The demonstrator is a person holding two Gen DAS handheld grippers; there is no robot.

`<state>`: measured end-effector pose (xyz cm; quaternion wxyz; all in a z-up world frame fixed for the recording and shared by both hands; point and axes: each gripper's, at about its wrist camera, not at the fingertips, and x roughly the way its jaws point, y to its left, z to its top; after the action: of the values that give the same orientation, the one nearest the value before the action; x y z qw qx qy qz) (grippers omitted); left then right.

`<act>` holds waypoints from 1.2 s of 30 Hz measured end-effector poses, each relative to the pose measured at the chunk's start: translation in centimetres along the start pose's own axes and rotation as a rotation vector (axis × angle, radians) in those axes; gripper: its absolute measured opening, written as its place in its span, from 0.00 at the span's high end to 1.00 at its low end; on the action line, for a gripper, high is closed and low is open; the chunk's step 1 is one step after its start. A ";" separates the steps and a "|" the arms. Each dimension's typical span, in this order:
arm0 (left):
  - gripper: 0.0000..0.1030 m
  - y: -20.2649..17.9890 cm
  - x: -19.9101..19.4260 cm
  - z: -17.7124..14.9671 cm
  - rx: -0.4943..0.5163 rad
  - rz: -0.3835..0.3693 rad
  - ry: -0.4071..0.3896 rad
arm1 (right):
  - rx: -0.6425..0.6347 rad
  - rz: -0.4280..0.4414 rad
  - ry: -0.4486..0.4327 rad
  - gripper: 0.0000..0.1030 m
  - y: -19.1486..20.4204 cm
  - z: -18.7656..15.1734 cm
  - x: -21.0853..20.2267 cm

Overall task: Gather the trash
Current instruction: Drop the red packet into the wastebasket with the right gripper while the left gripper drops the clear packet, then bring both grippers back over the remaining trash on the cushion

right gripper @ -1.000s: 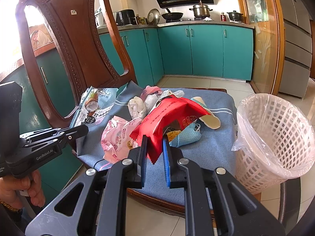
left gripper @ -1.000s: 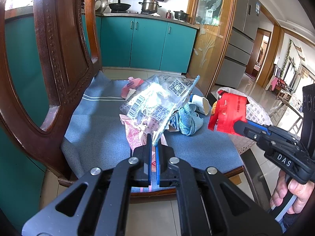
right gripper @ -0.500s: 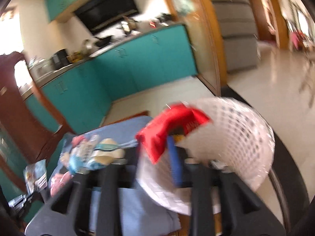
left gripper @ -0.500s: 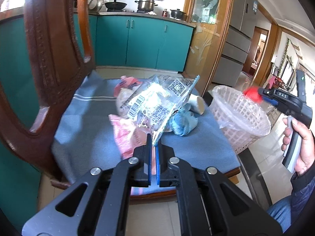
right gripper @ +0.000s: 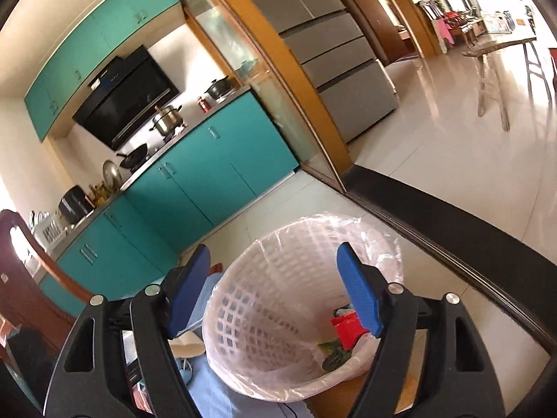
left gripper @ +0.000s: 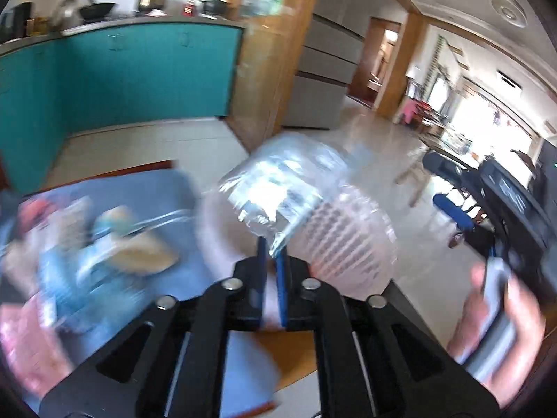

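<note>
Clear wrapper (left gripper: pixel 289 195) sticking up between the left gripper (left gripper: pixel 272 254) pads, right over the white basket (left gripper: pixel 351 244); jaws opening a crack, lower corner of the wrapper sitting at the right pad, hard to say through the blur whether it's pinched or already loose. Whole left view badly smeared.

Red wrapper (right gripper: pixel 348 327) lying down inside the basket (right gripper: pixel 264 299), next to some dark green scrap, on the plastic liner. Right gripper (right gripper: pixel 275 289) hanging above the rim, jaws wide and opening more, nothing between the blue pads (right gripper: pixel 358 292).

More trash (left gripper: pixel 104 240) left on the blue cushion (left gripper: pixel 167 184) beside the basket: a pale cup, something light blue, pink packaging, all too blurry to sort out. Same cushion (right gripper: pixel 212 393) peeking under the right gripper's left finger, basket touching its edge.

Right hand (left gripper: pixel 494 310) around a gripper handle at the far right of the left view. Teal cabinets (right gripper: pixel 195 181), pots on the counter, grey fridge (right gripper: pixel 341 55) and shiny tile floor behind.
</note>
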<state>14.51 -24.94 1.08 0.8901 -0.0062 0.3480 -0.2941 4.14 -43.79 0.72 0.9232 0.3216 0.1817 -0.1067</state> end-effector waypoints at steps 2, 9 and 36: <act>0.34 -1.3 2.4 1.1 0.016 0.005 0.023 | -0.005 0.006 0.004 0.28 0.3 0.2 0.2; 0.10 1.7 -1.1 -0.7 -0.015 0.134 -0.013 | -0.075 0.026 0.037 0.28 2.2 -0.4 0.6; 0.03 16.3 -16.5 -13.6 -0.258 0.426 -0.072 | -0.607 0.216 0.277 0.28 17.2 -16.0 -1.5</act>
<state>4.88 -0.13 -2.61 0.9358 -0.0568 0.3441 -0.0525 3.94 -20.36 -0.79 0.9493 0.0611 0.2935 0.0949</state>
